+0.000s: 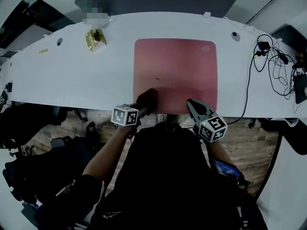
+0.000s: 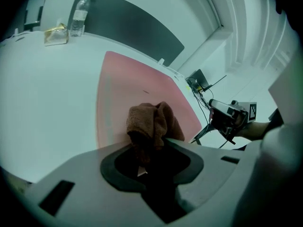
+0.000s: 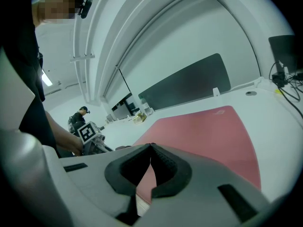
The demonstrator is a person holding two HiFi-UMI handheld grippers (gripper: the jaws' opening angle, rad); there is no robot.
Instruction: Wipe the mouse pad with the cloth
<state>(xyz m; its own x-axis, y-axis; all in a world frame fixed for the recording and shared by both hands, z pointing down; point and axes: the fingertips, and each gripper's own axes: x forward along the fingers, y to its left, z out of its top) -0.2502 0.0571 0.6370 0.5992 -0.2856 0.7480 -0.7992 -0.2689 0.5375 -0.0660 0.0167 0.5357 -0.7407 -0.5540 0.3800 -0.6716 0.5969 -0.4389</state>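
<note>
A pink mouse pad (image 1: 182, 66) lies in the middle of the white table (image 1: 72, 75), reaching its front edge. My left gripper (image 1: 144, 104) is shut on a bunched brown cloth (image 1: 149, 94) over the pad's near left corner. In the left gripper view the cloth (image 2: 152, 121) bulges out of the jaws above the pad (image 2: 128, 84). My right gripper (image 1: 195, 109) sits at the pad's near edge, right of centre. Its jaws meet at the tips with nothing held, above the pad (image 3: 208, 131). Whether the cloth touches the pad is unclear.
A yellow packet (image 1: 95, 38) lies at the table's back left, with a water bottle (image 2: 79, 15) beside it. Tangled cables (image 1: 273, 61) cover the right end. A dark divider panel (image 1: 158, 1) runs behind the table. Chairs (image 1: 29, 123) stand below the front edge at left.
</note>
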